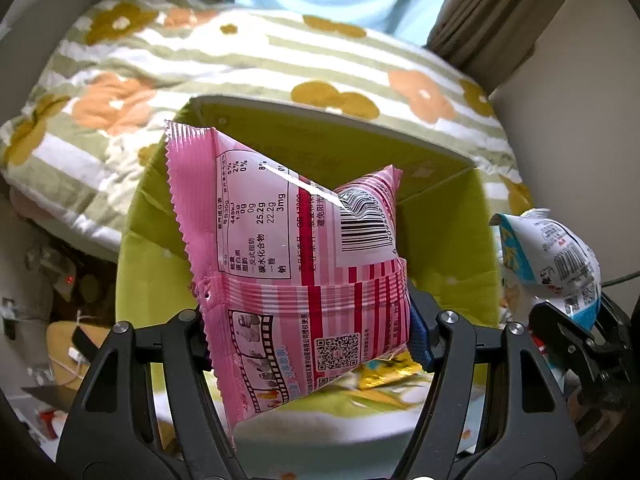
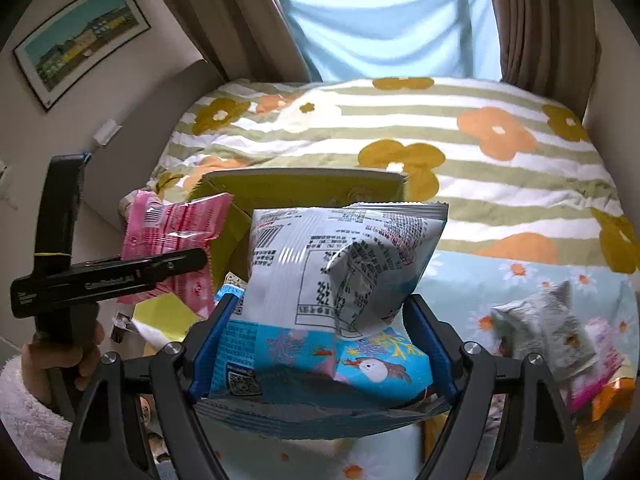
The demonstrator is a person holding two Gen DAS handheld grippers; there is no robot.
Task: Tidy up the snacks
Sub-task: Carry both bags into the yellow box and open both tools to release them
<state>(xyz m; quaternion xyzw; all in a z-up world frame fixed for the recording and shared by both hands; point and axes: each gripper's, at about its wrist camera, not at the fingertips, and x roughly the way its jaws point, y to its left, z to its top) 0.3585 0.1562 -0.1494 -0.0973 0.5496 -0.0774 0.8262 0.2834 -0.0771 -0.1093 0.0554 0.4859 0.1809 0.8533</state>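
My left gripper (image 1: 308, 328) is shut on a pink snack packet (image 1: 288, 240) and holds it above the open green box (image 1: 448, 216). A yellow packet (image 1: 384, 376) lies in the box below it. My right gripper (image 2: 320, 344) is shut on a white and blue snack packet (image 2: 340, 280), held just right of the box (image 2: 304, 188). In the right wrist view the pink packet (image 2: 172, 232) and the left gripper (image 2: 108, 276) show at the left. The white and blue packet (image 1: 552, 256) also shows at the right of the left wrist view.
The box stands on a bed with a striped flower quilt (image 2: 480, 152). Several loose snack packets (image 2: 560, 336) lie on the light blue sheet at the right. Curtains (image 2: 540, 20) and a window are behind the bed. A framed picture (image 2: 80, 40) hangs on the left wall.
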